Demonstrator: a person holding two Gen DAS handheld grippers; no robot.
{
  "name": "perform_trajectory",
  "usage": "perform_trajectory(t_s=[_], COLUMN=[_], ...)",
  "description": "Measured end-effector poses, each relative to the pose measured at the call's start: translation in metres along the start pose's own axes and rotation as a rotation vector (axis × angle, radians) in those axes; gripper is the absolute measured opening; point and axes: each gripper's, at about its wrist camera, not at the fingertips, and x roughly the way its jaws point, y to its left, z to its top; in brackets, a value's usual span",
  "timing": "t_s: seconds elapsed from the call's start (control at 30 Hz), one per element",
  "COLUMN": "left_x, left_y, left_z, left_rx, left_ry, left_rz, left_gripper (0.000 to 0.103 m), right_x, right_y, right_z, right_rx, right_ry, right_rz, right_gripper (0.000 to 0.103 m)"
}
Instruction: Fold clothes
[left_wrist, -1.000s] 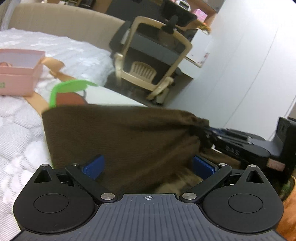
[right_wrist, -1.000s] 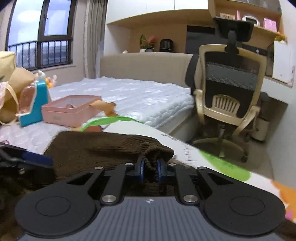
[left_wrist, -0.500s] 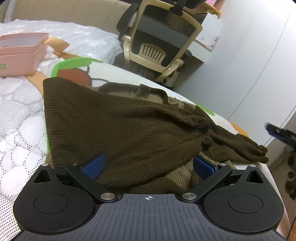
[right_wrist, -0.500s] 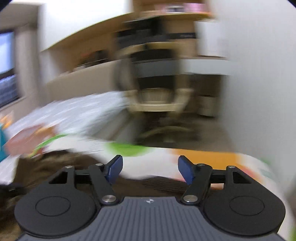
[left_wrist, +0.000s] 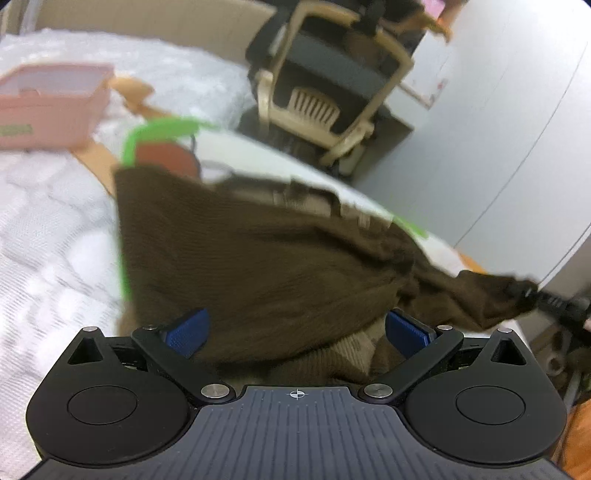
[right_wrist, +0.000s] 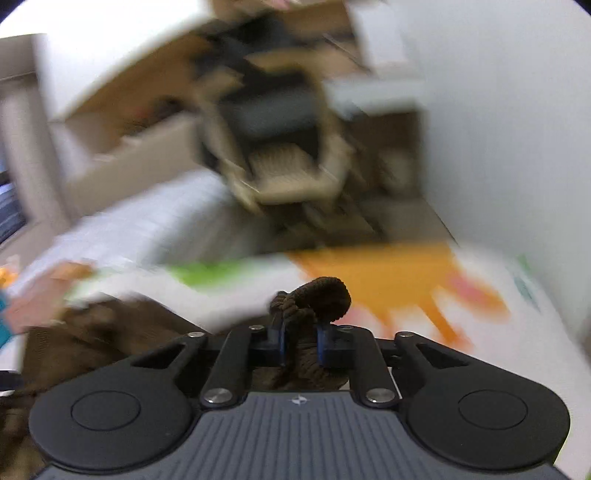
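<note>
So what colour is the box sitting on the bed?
Pink: the box shows best in the left wrist view, though blurred.

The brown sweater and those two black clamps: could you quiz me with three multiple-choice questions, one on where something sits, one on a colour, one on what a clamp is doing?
1. Where does the pink box sit?
A. on the white bed, beyond the sweater
B. on the office chair
C. on the floor

2. What colour are the pads on the left gripper fingers?
A. red
B. blue
C. yellow

3. What is the right gripper doing?
A. hanging open over bare mat
B. shut on a box
C. shut on a bunched end of the brown sweater

Answers: 1 A, the box rests on the quilted white cover past the garment. 2 B, both pads show blue. 3 C, knit fabric is pinched between its closed fingers.
</note>
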Motion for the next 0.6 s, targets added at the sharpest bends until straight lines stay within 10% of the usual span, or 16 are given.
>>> perform_trajectory(t_s=[0.23, 0.37, 0.6], left_x=[-0.009, -0.018, -0.015], left_y=[0.006, -0.002, -0.005], left_z=[-0.002, -0.007, -0.003], left_rx=[-0.024, -0.002, -0.058], left_ry=[-0.007, 0.008, 0.009], left_rz=[-0.031, -0.094, -0.138], left_gripper=[0.103, 0.103, 0.103], right_x=[0.025, 0.042, 0.033], right_y=[0.178, 0.231, 0.195], right_z=[0.059, 0.056, 0.044], right_rx=[-0.308, -0.312, -0.262], right_ry=[-0.026, -0.011, -0.045], right_rz=[0.314, 0.458, 0.373], right_gripper=[0.017, 0.059, 0.074])
